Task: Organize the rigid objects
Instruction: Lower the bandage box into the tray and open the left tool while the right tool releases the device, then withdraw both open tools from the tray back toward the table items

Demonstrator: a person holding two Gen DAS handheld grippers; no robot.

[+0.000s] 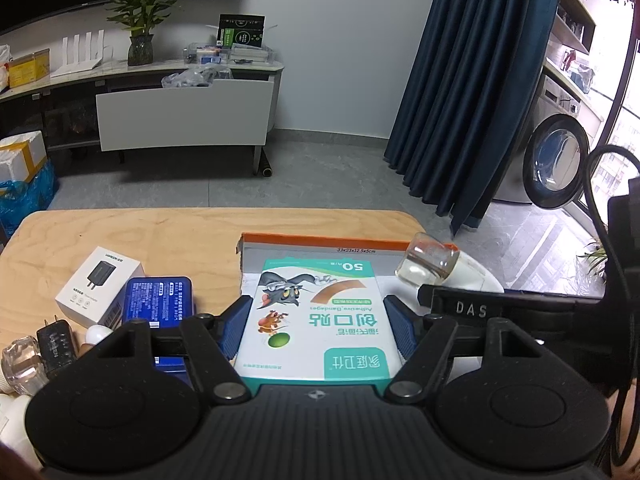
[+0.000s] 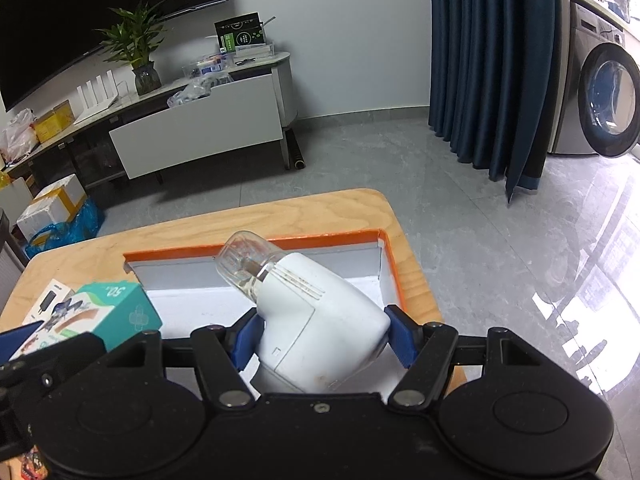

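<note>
From the left wrist camera, the left gripper (image 1: 318,326) clamps a flat bandage box (image 1: 316,320), white and teal with cartoon figures, its blue pads pressed against both long edges. The box is held over the near edge of an orange-rimmed tray (image 1: 304,240) that sits on the wooden table (image 1: 160,232). At about nine o'clock from the gripper lie a white charger box (image 1: 100,286) and, just beside it, a blue tin (image 1: 160,296). Farther toward eight o'clock sit a black plug adapter (image 1: 56,344) and a clear cap (image 1: 22,364), close together. At two o'clock, a white device with a clear cap (image 1: 430,262) pokes in over the tray's right part, with the black body of the other gripper just below it.

From the right wrist camera, the right gripper (image 2: 322,336) has the white device (image 2: 320,324) between its blue pads; both pads touch its rounded body, and the clear cap points up toward eleven o'clock. The device hangs over the tray (image 2: 256,242), whose white floor shows beneath it. At nine o'clock the bandage box (image 2: 120,308) appears end-on, held by the other gripper, over the tray's left edge.
</note>
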